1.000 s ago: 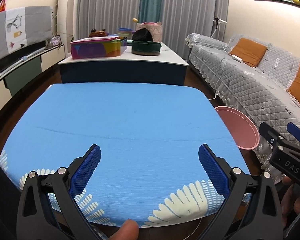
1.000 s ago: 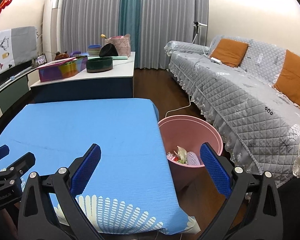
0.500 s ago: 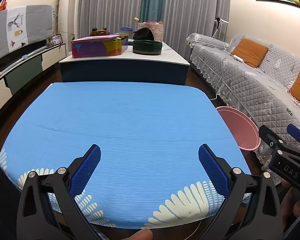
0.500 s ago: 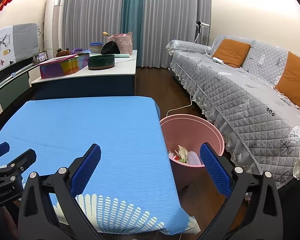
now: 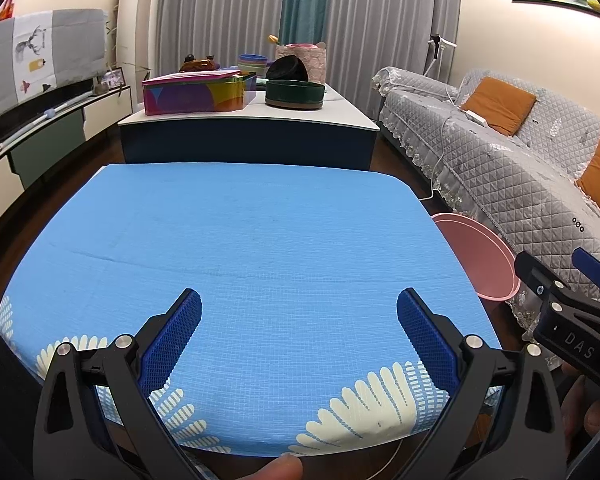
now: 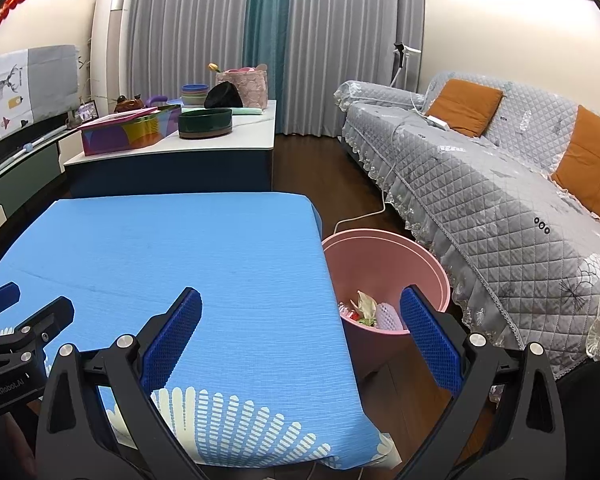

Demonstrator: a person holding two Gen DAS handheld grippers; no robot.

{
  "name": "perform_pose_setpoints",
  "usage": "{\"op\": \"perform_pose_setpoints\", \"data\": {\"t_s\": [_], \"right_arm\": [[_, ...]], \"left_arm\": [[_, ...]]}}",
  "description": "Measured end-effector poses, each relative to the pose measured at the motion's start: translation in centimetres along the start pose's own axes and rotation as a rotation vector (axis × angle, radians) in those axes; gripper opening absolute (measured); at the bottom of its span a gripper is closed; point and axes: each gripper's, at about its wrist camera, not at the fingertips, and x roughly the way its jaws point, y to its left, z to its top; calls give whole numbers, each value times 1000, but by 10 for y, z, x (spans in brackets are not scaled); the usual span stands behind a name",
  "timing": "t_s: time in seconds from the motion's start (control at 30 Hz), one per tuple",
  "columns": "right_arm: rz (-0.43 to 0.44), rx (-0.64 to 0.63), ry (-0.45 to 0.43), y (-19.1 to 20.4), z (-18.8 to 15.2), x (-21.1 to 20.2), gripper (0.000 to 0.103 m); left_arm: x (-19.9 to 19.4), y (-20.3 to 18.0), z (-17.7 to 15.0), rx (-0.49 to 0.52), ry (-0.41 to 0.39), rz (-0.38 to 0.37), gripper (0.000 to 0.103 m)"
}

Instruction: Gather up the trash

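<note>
A pink bin [image 6: 384, 264] stands on the floor at the right side of the blue-covered table [image 6: 180, 248]; several pieces of trash [image 6: 366, 312] lie at its bottom. Its rim also shows in the left wrist view [image 5: 476, 256]. My left gripper [image 5: 298, 320] is open and empty above the table's near edge [image 5: 260, 240]. My right gripper [image 6: 300, 320] is open and empty, straddling the table's right edge and the bin. Each gripper shows at the edge of the other's view: the right one [image 5: 564, 304], the left one [image 6: 16, 320]. No trash shows on the table.
A grey quilted sofa [image 6: 500, 184] with orange cushions runs along the right. Behind the table stands a low white-topped cabinet [image 5: 252, 120] with a colourful box [image 5: 198, 92], a dark green bowl [image 5: 295, 94] and other items. A white cable [image 6: 364, 212] lies on the floor.
Both cameras have tipped up and pulled back slightly, so the table sits a little lower in view. Both grippers stay open and empty.
</note>
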Motion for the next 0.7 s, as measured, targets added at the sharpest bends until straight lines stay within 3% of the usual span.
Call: {"op": "perform_pose_setpoints", "data": {"t_s": [0.7], "right_arm": [[-2,1,3,1,-1,1,98]], "left_arm": [[2,0,-1,0,4,-1,95]]}}
